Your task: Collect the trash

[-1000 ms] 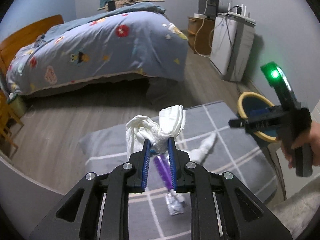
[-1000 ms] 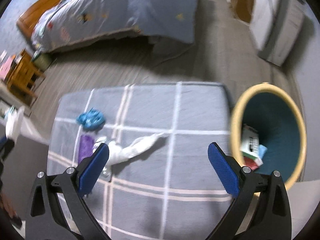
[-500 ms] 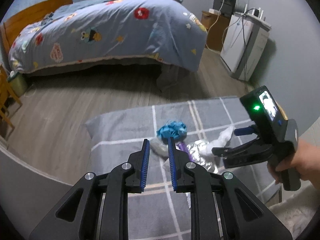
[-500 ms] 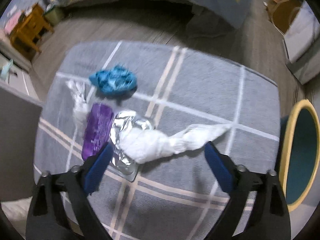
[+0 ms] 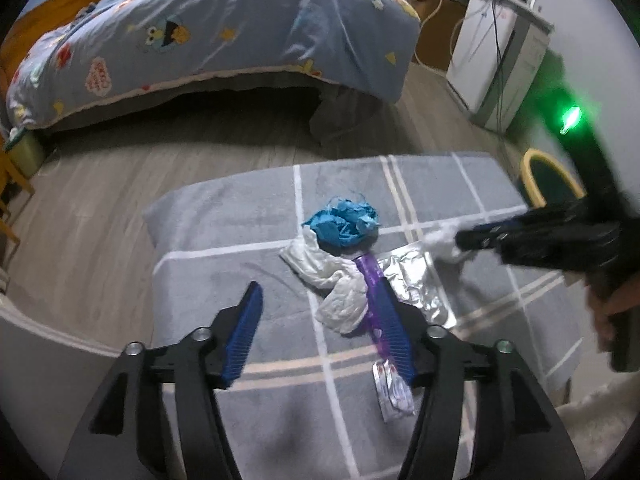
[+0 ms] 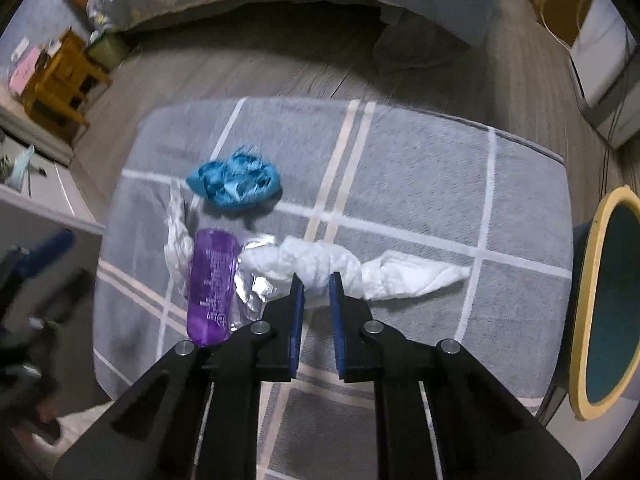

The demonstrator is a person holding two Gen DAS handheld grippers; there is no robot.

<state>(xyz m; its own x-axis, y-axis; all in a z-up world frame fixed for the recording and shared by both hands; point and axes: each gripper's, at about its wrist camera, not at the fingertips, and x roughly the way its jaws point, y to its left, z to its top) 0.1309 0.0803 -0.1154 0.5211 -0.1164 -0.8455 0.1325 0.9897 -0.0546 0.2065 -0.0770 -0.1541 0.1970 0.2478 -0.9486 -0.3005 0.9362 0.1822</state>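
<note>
Grey checked rug beside the bed carries all the trash. Your right tool is clenched on the twisted white tissue; its long axis runs left-right, tail pointing toward the yellow-rimmed bin. Purple bottle lies just left of that tool, long axis toward you, on crumpled foil. Blue wad sits beyond. Your left tool is released, jaws wide, over another white tissue.
</note>
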